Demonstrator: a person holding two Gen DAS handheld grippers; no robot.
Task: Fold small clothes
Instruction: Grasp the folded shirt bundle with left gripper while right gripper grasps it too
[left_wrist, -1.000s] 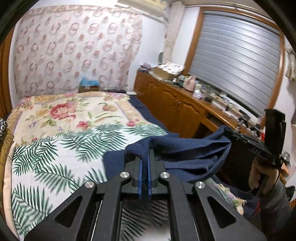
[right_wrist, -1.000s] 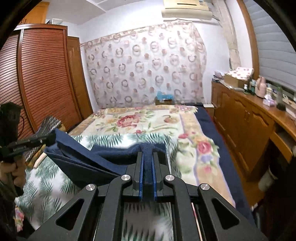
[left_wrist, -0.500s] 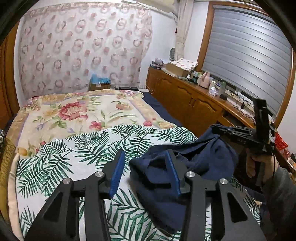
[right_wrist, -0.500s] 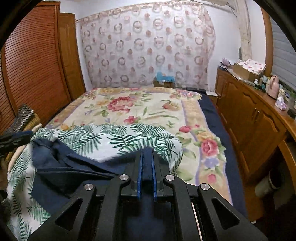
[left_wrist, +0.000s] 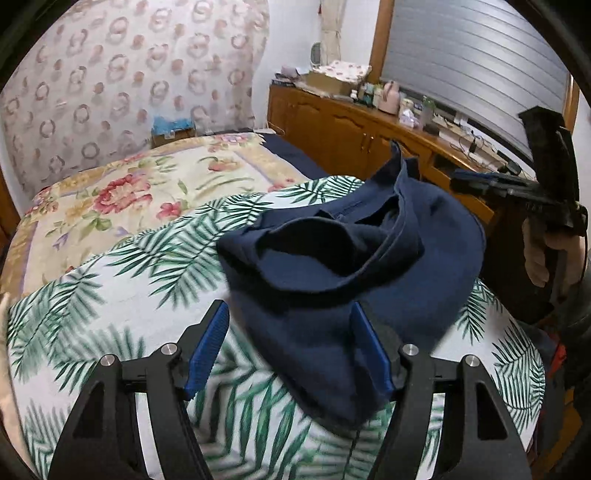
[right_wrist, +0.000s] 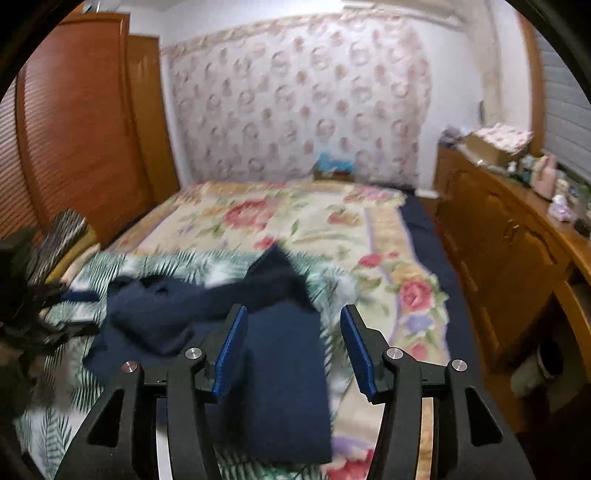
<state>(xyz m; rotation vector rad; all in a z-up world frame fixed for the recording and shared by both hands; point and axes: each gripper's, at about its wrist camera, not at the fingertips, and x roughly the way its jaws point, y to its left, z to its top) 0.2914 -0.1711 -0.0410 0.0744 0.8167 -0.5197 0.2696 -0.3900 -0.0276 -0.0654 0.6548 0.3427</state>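
A dark blue garment (left_wrist: 343, 273) lies crumpled on the palm-leaf sheet (left_wrist: 110, 295) on the bed. My left gripper (left_wrist: 290, 347) is open just over its near edge, holding nothing. The garment also shows in the right wrist view (right_wrist: 266, 350), blurred, with one corner standing up. My right gripper (right_wrist: 293, 343) is open above it and empty. The right gripper also shows at the right of the left wrist view (left_wrist: 476, 182), beside the garment. The left gripper shows blurred at the left edge of the right wrist view (right_wrist: 74, 310).
A floral bedspread (left_wrist: 147, 184) covers the far half of the bed. A wooden cabinet (right_wrist: 509, 251) with clutter on top runs along the right side. A wooden wardrobe (right_wrist: 74, 129) stands on the left. A patterned curtain (right_wrist: 295, 103) hangs behind the bed.
Both grippers were shut on the garment and held it up stretched between them. The left opened first, then the right. The garment has dropped onto the bed in a heap.
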